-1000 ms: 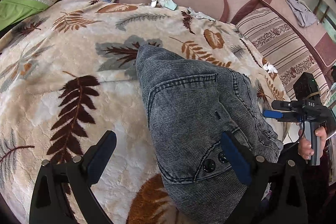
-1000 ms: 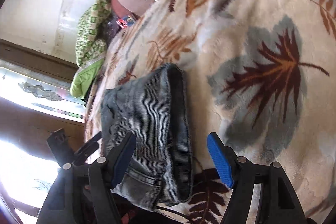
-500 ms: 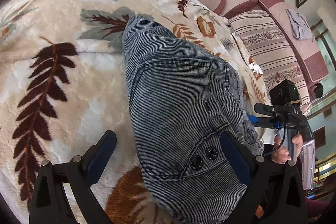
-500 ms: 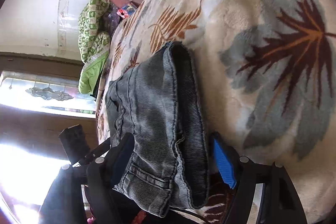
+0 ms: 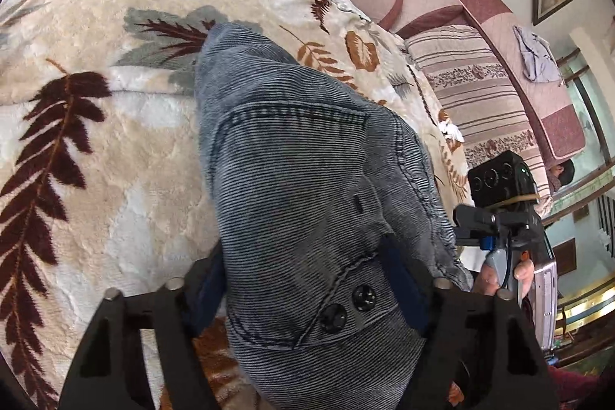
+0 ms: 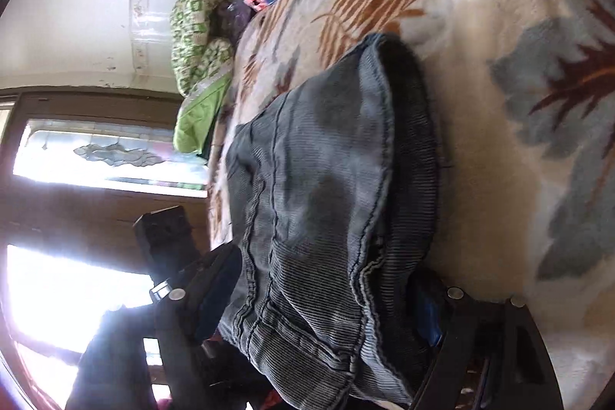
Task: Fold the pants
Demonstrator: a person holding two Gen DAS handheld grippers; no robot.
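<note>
left tool [image 5: 307, 279]: jaws just closing, both pads against near waistband of pants [image 5: 307, 179] | right tool [image 6: 330, 298]: jaws wide, straddling right edge, grip unclear | pants: folded bundle on leaf-print blanket [image 5: 96, 160] of bed | left: probably 1 more fold

I see grey-blue ribbed pants [image 5: 307, 179] on a cream blanket [image 5: 96, 148] patterned with brown, rust and grey leaves, beside a striped cushion [image 5: 472, 95].
</note>
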